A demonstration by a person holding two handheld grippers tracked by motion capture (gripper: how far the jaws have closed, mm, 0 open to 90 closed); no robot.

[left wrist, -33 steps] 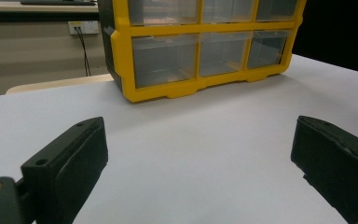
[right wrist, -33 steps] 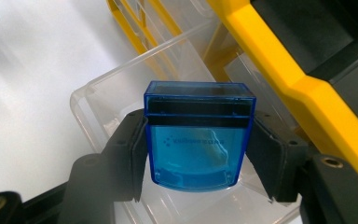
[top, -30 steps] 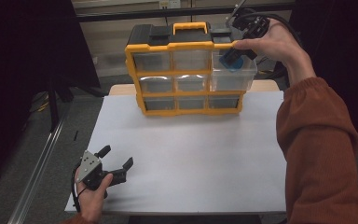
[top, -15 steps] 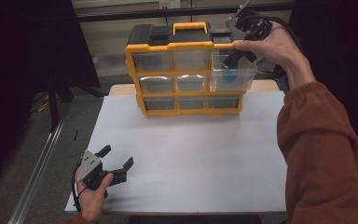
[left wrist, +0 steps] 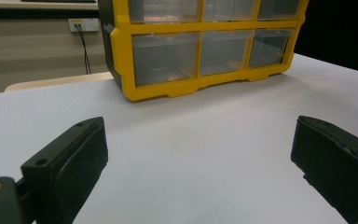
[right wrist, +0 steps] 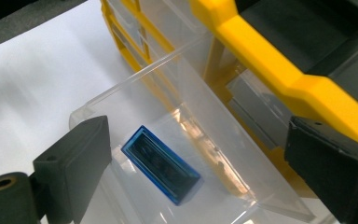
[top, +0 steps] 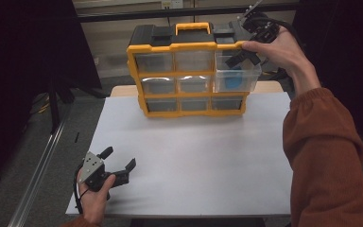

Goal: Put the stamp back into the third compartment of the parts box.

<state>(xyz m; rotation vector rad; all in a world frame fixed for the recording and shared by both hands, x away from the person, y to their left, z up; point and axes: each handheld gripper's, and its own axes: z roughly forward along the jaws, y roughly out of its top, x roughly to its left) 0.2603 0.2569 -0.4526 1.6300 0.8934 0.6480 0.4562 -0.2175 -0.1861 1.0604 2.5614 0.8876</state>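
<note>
A yellow and black drawer organizer stands upright at the back of the white table. Its top right clear drawer is pulled out, and a blue block lies flat on the drawer's floor. My right gripper hangs just above this drawer. Its jaws have just been opening and now stand wide apart, clear of the block below them. My left gripper rests low near the table's front left corner, open and empty, facing the organizer.
The organizer's other clear drawers are pushed in. White tabletop stretches between the left gripper and the organizer. A metal rail runs along the floor left of the table. The right forearm in a rust sleeve spans the table's right side.
The right gripper's jaws have opened and the hand has lifted slightly; the blue block now lies loose in the pulled-out drawer. The left gripper has stayed put.
</note>
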